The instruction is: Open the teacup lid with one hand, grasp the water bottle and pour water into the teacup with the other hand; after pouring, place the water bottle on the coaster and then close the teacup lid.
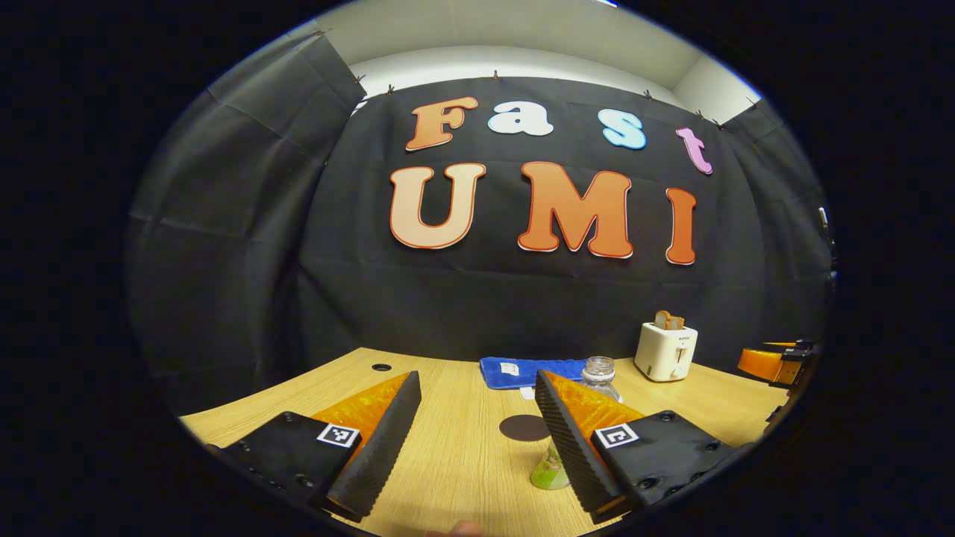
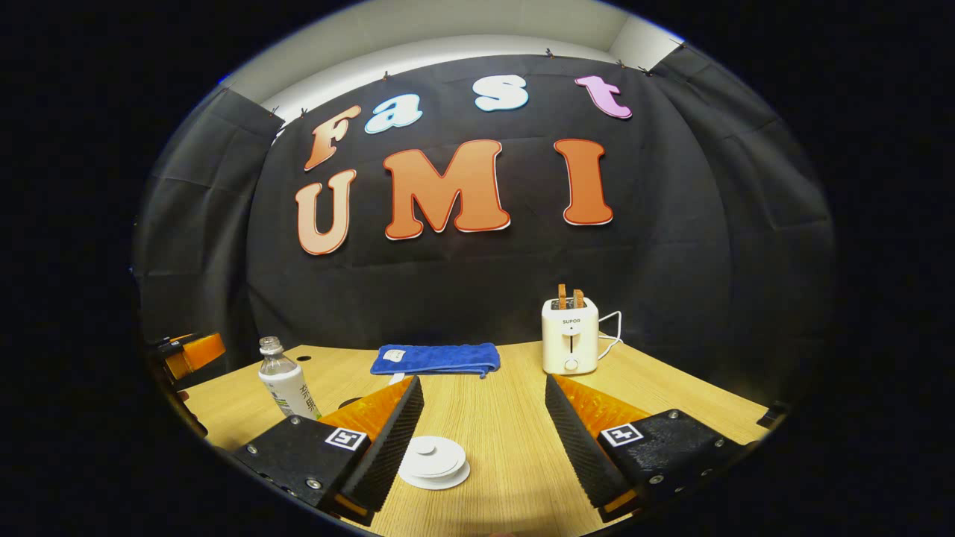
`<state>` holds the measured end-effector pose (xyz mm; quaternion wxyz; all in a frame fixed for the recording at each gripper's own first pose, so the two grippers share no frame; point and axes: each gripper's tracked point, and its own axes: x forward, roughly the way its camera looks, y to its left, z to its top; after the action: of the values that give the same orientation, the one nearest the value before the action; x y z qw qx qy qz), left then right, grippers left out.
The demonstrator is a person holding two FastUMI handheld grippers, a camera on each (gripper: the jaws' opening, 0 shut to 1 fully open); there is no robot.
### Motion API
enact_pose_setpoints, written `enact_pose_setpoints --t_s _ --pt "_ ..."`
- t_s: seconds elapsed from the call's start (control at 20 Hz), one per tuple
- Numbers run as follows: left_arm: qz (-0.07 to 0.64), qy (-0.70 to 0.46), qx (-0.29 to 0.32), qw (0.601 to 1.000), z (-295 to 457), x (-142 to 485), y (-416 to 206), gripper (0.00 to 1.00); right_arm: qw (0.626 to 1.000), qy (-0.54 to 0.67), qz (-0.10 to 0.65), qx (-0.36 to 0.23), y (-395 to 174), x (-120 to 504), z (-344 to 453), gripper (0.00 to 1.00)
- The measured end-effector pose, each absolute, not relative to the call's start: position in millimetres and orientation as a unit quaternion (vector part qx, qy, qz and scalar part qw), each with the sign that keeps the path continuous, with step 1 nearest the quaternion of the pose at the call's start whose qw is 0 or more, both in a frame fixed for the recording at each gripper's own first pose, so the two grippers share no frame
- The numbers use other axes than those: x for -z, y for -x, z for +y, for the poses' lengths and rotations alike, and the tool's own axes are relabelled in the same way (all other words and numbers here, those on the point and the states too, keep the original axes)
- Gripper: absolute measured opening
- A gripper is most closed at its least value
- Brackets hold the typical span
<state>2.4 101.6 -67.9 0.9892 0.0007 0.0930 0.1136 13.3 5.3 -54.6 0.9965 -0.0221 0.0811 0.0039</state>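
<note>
This is a staged recording booth rather than a real kitchen: black cloth (image 2: 671, 246) is clipped up as a backdrop under a plain white wall, and it wraps around a light wood-grain tabletop (image 2: 507, 425) with a cable hole. On the tabletop sit a few household props. A white toaster (image 2: 571, 335) with bread slices in its slots stands against the cloth, and a folded blue towel (image 2: 436, 359) lies just beside the toaster.
</note>
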Motion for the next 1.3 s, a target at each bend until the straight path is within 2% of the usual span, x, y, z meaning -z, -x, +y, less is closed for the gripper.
enact_pose_setpoints --t_s 0.5,0.75,0.9,1.1,1.15,1.2,1.3 --pt "0.102 -0.017 -0.12 0.987 104 72 -3 0.99 0.984 0.064 0.159 -0.054 -32 124 58 0.98" --pt "0.107 -0.018 -0.124 0.986 108 76 -3 0.98 0.976 0.066 0.2 -0.048 -37 153 60 0.97" --pt "0.11 -0.019 -0.127 0.986 109 78 -3 0.99 0.976 0.068 0.202 -0.044 -38 155 57 0.89" --pt "0.114 -0.017 -0.128 0.985 109 80 -2 0.99 0.974 0.065 0.213 -0.048 -41 162 59 0.7" --pt "0.114 -0.018 -0.129 0.985 110 80 -2 0.99 0.973 0.062 0.217 -0.05 -42 164 60 0.6" --pt "0.114 -0.019 -0.129 0.985 110 79 -3 0.99 0.972 0.059 0.222 -0.052 -41 166 62 0.61" --pt "0.114 -0.021 -0.128 0.985 110 79 -2 0.99 0.97 0.058 0.228 -0.056 -40 170 65 0.52"
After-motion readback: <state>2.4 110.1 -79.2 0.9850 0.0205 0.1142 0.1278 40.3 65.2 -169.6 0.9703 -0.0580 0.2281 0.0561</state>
